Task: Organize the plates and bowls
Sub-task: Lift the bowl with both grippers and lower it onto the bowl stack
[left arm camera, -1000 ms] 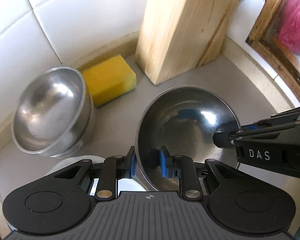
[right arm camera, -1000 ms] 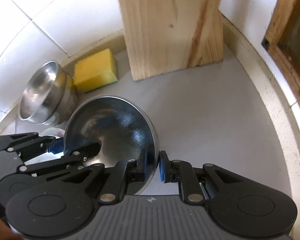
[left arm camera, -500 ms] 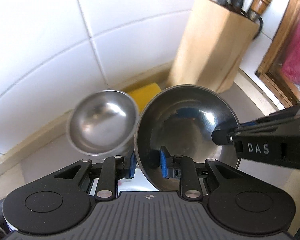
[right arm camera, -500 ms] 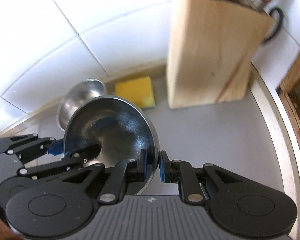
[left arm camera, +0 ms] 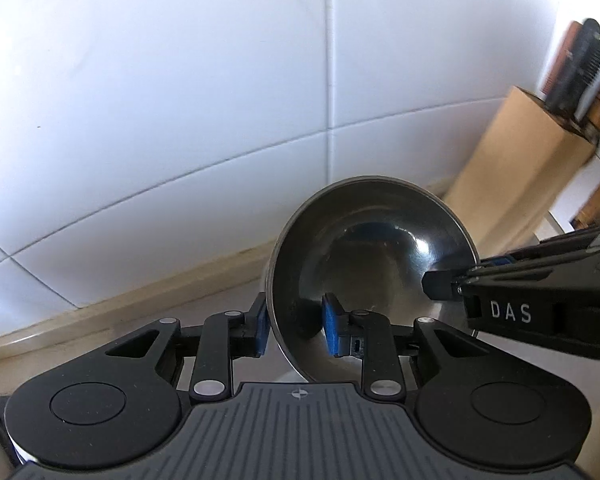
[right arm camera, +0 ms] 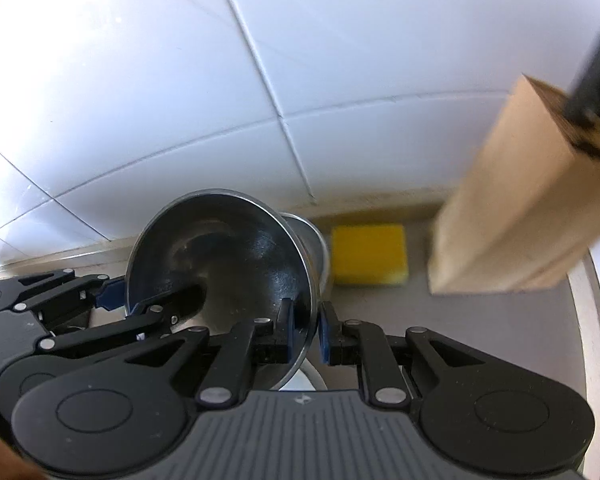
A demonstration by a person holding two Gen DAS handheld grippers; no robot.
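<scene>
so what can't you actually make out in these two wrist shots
- Second steel bowl: right wrist view shows only a sliver; the held bowl covers the rest. Absent from the left wrist view.
- Knife handles: blurred in the left wrist view, cut off by the edge in the right.
- White object under the held bowl: hidden by the right gripper; cannot tell what it is.
</scene>
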